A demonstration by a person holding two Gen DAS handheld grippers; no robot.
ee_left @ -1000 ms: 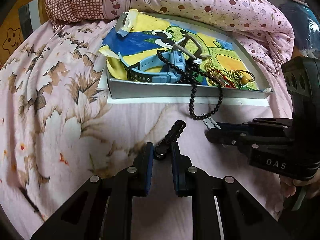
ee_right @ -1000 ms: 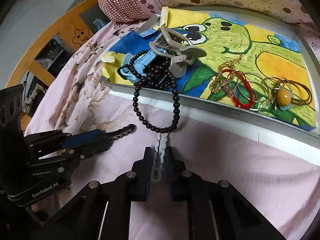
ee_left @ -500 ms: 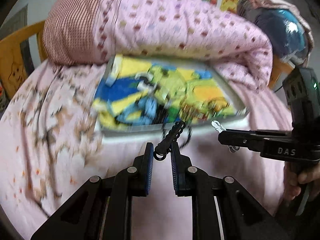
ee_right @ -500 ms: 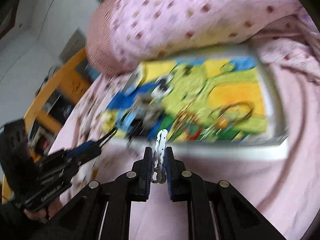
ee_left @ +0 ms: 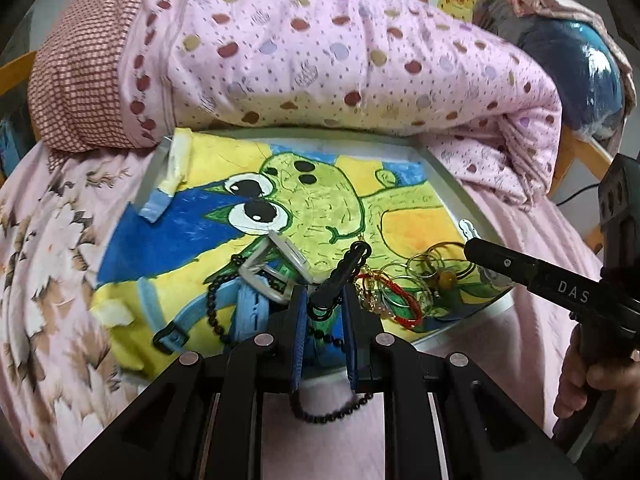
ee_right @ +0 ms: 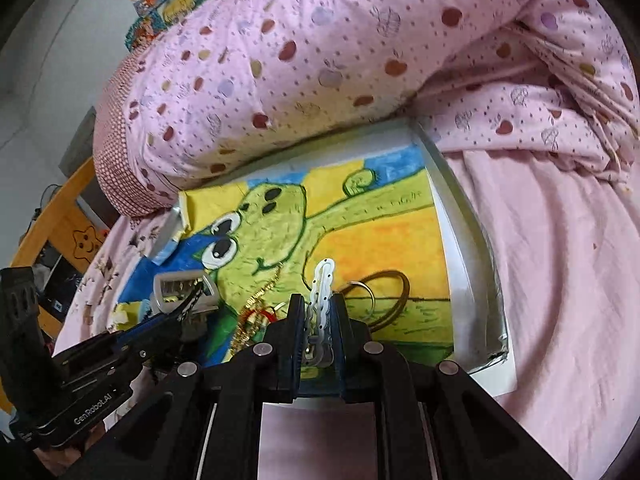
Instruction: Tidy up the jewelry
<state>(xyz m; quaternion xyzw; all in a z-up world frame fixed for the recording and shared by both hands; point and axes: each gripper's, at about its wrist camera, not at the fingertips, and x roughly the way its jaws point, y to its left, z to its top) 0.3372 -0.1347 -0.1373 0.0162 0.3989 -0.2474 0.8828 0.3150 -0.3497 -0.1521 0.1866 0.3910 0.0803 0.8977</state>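
A grey tray [ee_left: 452, 184] lined with a frog drawing lies on the bed. My left gripper [ee_left: 325, 312] is shut on a black wavy hair clip [ee_left: 344, 272], held above the tray's near edge. My right gripper [ee_right: 318, 320] is shut on a white wavy hair clip [ee_right: 322, 292] over the tray [ee_right: 460, 264]; it also shows in the left wrist view [ee_left: 480, 250]. In the tray lie a grey claw clip [ee_left: 272, 268], a blue watch strap [ee_left: 248, 304], a black bead bracelet [ee_left: 214, 304] hanging over the front edge, a red cord bracelet [ee_left: 400, 300] and gold rings [ee_left: 428, 268].
A rolled pink dotted quilt [ee_left: 340, 60] presses against the tray's far side. A checked pillow [ee_left: 80, 80] lies at the back left. Floral pink bedsheet [ee_left: 52, 260] surrounds the tray. A wooden chair [ee_right: 52, 232] stands left of the bed.
Both grippers lifted from the sheet in front of the tray and moved forward over it, each still holding its hair clip.
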